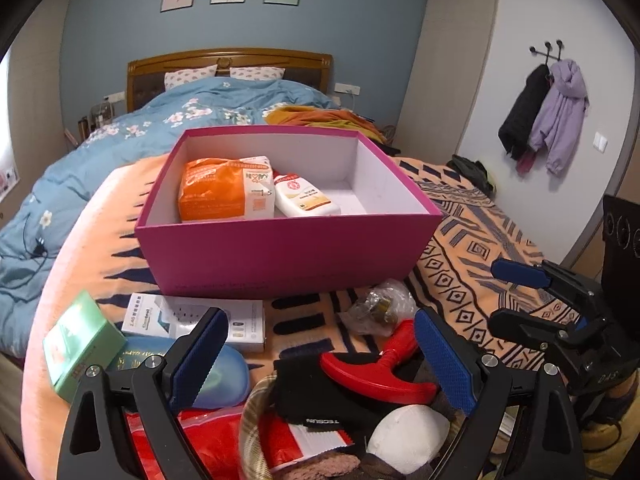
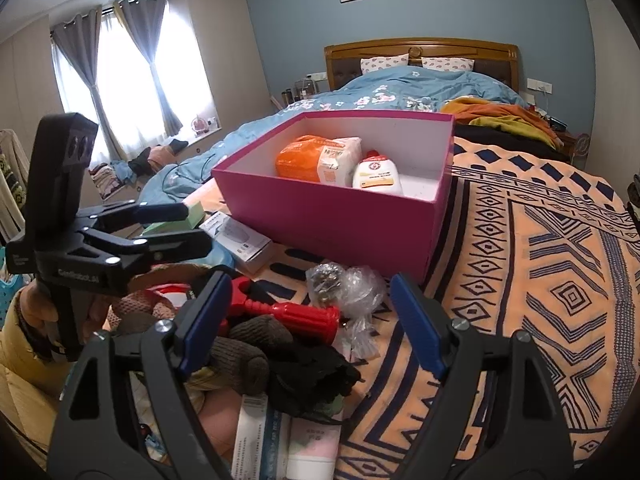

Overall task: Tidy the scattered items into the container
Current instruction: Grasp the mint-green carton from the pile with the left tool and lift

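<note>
A pink box (image 1: 280, 256) (image 2: 340, 220) stands open on the patterned blanket, holding an orange-and-white package (image 1: 224, 192) and a white bottle (image 1: 304, 196). In front of it lies a heap of loose items: a red plastic tool (image 1: 380, 376) (image 2: 296, 314), a clear bag (image 1: 380, 308) (image 2: 348, 288) with something metallic inside, black cloth (image 1: 320, 396), a white round thing (image 1: 408, 432), a white carton (image 1: 192, 320), a green carton (image 1: 80, 344) and a blue pouch (image 1: 224, 376). My left gripper (image 1: 320, 360) (image 2: 196, 226) hovers open over the heap. My right gripper (image 2: 312, 320) (image 1: 498, 296) is open beside it, holding nothing.
The patterned blanket (image 2: 540, 280) covers the foot of a bed, with a blue duvet (image 1: 120, 152) and orange clothes (image 1: 320, 118) behind the box. Coats (image 1: 548, 116) hang on the right wall. A curtained window (image 2: 120, 80) is at the left.
</note>
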A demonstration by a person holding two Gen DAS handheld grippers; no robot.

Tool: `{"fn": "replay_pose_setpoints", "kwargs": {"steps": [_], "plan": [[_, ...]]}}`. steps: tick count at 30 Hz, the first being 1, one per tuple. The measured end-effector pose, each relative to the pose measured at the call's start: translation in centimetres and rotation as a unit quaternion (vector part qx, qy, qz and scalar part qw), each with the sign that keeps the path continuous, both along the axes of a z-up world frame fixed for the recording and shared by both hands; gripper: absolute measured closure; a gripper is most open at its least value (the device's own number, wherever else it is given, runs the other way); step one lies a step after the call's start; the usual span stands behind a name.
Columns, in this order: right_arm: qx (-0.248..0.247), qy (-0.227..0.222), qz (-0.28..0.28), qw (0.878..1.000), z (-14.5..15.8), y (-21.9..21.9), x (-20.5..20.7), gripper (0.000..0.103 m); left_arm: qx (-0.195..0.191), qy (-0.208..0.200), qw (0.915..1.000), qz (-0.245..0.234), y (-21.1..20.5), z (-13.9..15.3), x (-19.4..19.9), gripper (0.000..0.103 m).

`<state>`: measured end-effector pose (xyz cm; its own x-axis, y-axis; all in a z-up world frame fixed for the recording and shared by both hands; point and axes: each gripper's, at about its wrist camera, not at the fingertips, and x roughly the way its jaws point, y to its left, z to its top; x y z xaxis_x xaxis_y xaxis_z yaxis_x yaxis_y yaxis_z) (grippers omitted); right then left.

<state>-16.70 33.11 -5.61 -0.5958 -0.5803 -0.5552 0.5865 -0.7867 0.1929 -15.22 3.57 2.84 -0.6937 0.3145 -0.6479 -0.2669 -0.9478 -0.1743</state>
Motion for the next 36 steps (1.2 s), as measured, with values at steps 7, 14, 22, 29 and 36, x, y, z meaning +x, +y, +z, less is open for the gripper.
{"fn": "replay_pose_setpoints", "kwargs": {"steps": [7, 14, 22, 29, 36], "plan": [[-0.009, -0.012, 0.017, 1.000, -0.2, 0.2, 0.3, 0.021, 0.002, -0.013, 0.9998, -0.018, -1.0, -0.7, 0.9, 0.007], [0.004, -0.002, 0.050, 0.999, -0.3, -0.9, 1.5, 0.021, 0.006, -0.014, 0.9995, -0.026, -2.4, -1.1, 2.8, 0.007], [0.009, 0.014, 0.088, 0.996, 0.5, -2.9, 2.4, 0.021, 0.009, -0.001, 1.0000, 0.002, -5.7, -0.6, 4.1, 0.007], [0.017, 0.011, 0.133, 0.991, 1.3, -6.0, 1.6, 0.021, 0.004, 0.006, 0.9978, 0.065, -10.3, -0.4, 4.1, 0.007], [0.018, -0.022, 0.197, 0.980, 2.0, -11.3, -0.3, 0.021, -0.028, 0.006, 0.9906, 0.134, -15.4, -1.4, 3.5, 0.007]]}}
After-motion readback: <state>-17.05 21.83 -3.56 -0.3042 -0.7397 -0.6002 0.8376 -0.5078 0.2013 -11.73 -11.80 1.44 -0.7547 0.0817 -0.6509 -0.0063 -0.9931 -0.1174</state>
